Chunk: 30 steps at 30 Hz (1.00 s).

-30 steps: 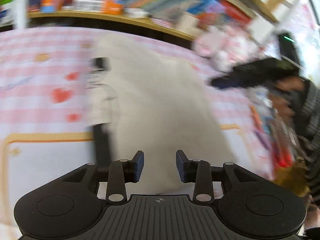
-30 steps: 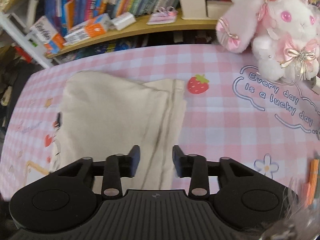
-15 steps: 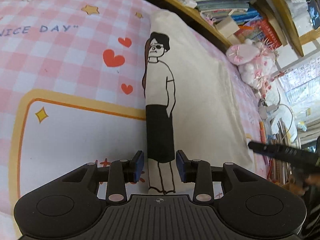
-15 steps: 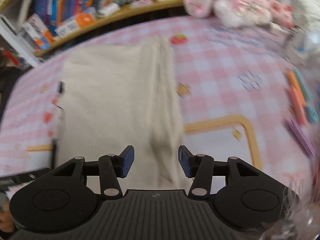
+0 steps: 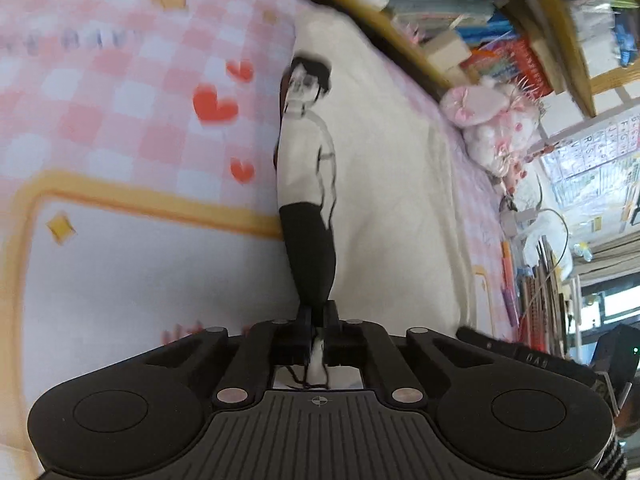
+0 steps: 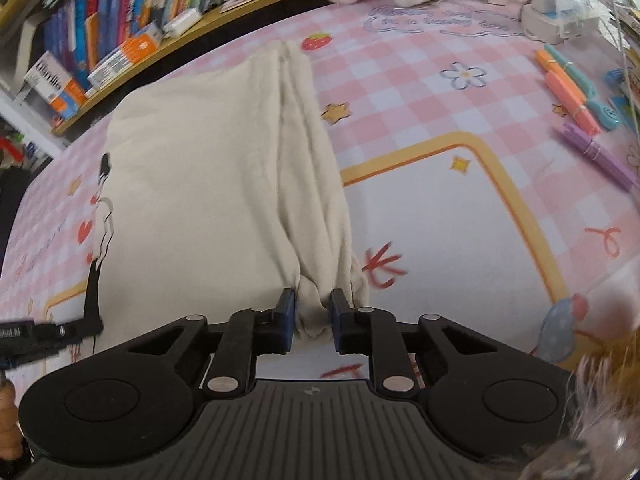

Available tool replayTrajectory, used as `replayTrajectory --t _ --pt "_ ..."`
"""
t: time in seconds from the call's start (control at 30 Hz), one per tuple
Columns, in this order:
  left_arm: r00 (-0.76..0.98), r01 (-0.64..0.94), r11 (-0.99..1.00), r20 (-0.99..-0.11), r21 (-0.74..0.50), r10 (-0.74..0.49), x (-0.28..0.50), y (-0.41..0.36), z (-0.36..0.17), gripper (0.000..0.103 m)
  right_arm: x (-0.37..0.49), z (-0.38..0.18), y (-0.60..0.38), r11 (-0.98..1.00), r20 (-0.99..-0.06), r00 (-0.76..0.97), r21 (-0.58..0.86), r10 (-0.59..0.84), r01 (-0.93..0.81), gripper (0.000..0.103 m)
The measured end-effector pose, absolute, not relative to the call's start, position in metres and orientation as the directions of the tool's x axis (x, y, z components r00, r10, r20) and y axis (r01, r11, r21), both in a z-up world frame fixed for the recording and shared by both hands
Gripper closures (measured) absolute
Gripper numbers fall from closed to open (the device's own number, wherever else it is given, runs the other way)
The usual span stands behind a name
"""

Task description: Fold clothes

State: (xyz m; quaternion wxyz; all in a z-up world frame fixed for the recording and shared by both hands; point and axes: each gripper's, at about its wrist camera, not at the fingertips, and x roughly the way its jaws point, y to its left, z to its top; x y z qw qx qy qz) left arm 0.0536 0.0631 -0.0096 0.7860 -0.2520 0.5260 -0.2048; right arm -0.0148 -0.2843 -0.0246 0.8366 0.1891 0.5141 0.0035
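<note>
Currently both grippers are on the shirt (image 6: pixel 208 184), a cream one lying folded on the pink checked mat (image 6: pixel 420 92), centre of both frames. Left gripper (image 5: pixel 318 316): jaws pinched tight on the near edge at the printed figure (image 5: pixel 308 184), bottom centre of the left view. Right gripper (image 6: pixel 313 312): jaws clamped around a bunched fold at the shirt's near right corner. Plush toy (image 5: pixel 492 128) sits upper right, markers (image 6: pixel 568 92) at the right edge, books (image 6: pixel 120 12) top left.

Lettering on the checked cloth (image 5: pixel 132 92) is motion-blurred; shirt (image 6: pixel 200 184) hem hidden behind both tongs
</note>
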Motion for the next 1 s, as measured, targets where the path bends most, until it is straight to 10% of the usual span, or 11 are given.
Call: replayTrajectory --t 0.43,1.0 --pt "0.360 -0.041 0.838 -0.791 -0.544 -0.495 0.023 0.132 -0.011 0.098 -0.036 -0.022 -0.207 0.932 -0.842 0.419 0.361 0.339 -0.028 0.088" --pt "0.580 0.034 0.902 -0.727 -0.430 -0.368 0.166 0.134 0.001 0.066 -0.031 -0.020 -0.204 0.949 -0.870 0.382 0.305 0.311 -0.078 0.088"
